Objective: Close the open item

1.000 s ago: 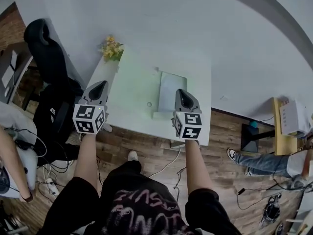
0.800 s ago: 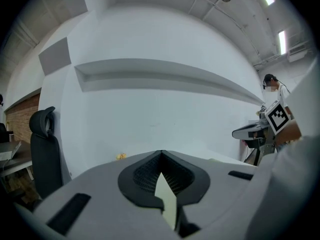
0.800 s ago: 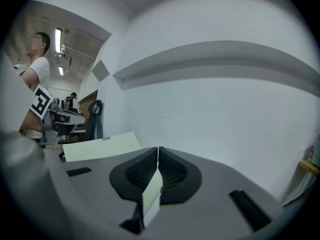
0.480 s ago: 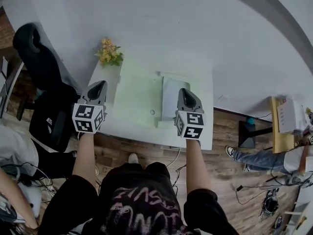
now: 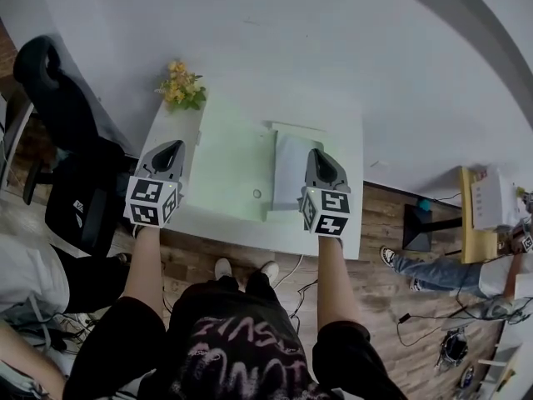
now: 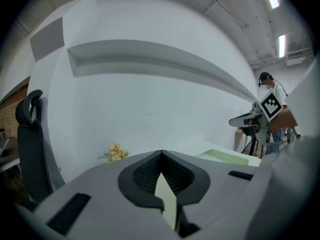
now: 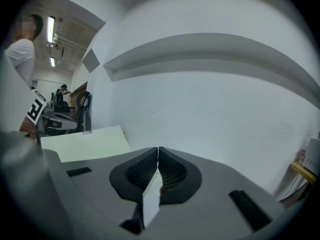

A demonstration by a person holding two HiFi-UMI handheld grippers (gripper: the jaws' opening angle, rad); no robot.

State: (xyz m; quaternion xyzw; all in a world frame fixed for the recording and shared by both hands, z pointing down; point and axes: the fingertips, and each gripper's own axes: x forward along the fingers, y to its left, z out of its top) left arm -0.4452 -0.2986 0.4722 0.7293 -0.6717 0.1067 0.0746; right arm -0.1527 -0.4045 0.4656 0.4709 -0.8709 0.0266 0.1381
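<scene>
Now: left gripper (image 5: 166, 150) has its jaws pressed together, nothing between them. Right gripper (image 5: 320, 160) likewise, tips meeting, empty. Both are held above the near edge of the white table (image 5: 354, 215). Pale open item (image 5: 289, 167) sits just left of the right gripper, well right of the left one. Yellow flowers (image 5: 181, 86) stand beyond the left gripper.
</scene>
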